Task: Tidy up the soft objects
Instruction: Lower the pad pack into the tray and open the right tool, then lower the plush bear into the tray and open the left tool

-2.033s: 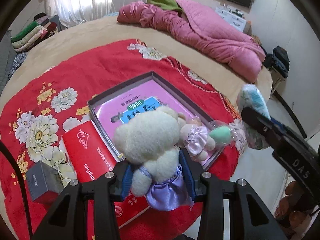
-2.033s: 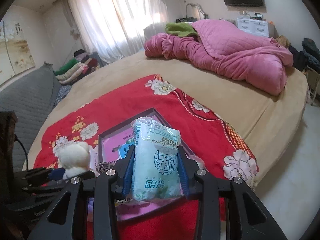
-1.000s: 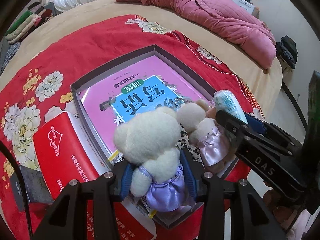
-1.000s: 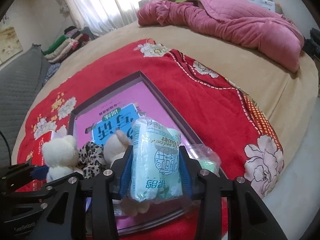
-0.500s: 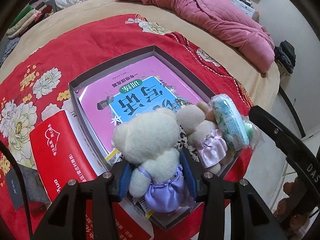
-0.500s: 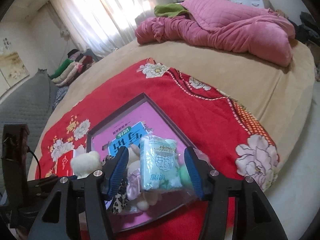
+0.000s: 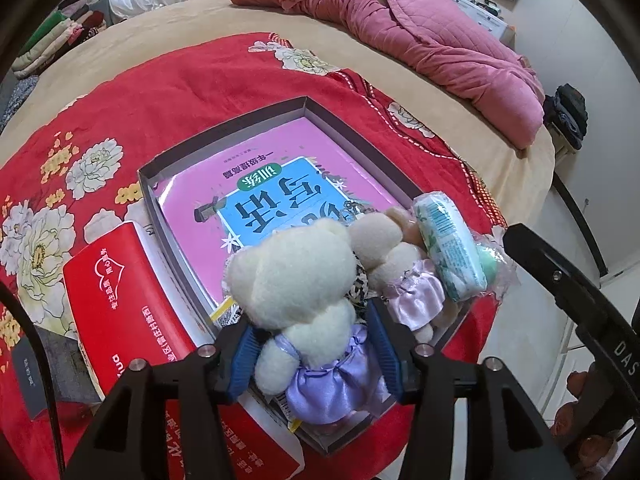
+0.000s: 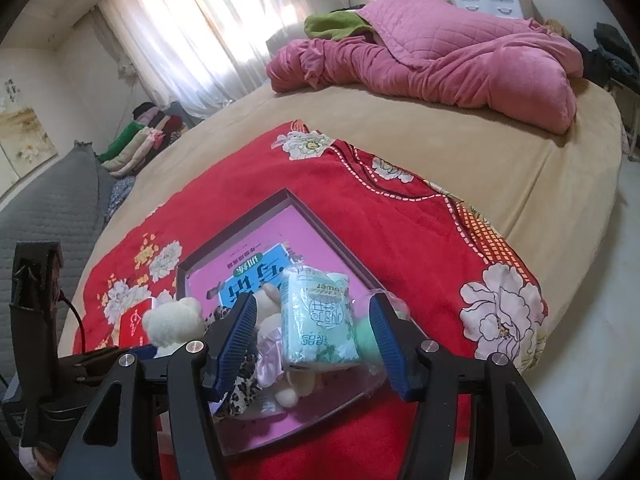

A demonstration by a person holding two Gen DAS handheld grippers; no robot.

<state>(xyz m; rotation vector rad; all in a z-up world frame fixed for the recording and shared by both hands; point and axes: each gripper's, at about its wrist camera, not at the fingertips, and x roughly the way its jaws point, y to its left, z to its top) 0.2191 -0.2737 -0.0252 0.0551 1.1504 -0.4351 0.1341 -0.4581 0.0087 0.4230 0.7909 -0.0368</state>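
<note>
left gripper (image 7: 312, 346) clamped on the cream bear (image 7: 296, 280) just above the box (image 7: 352, 132) edge, right gripper (image 8: 314, 338) spread wide, tissue pack (image 8: 316, 320) loose between its fingers, resting in the box on the plush pile.

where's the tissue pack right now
The tissue pack lies in the box at its near right corner, beside the small bear in the pink skirt, between the right gripper's open fingers.
</note>
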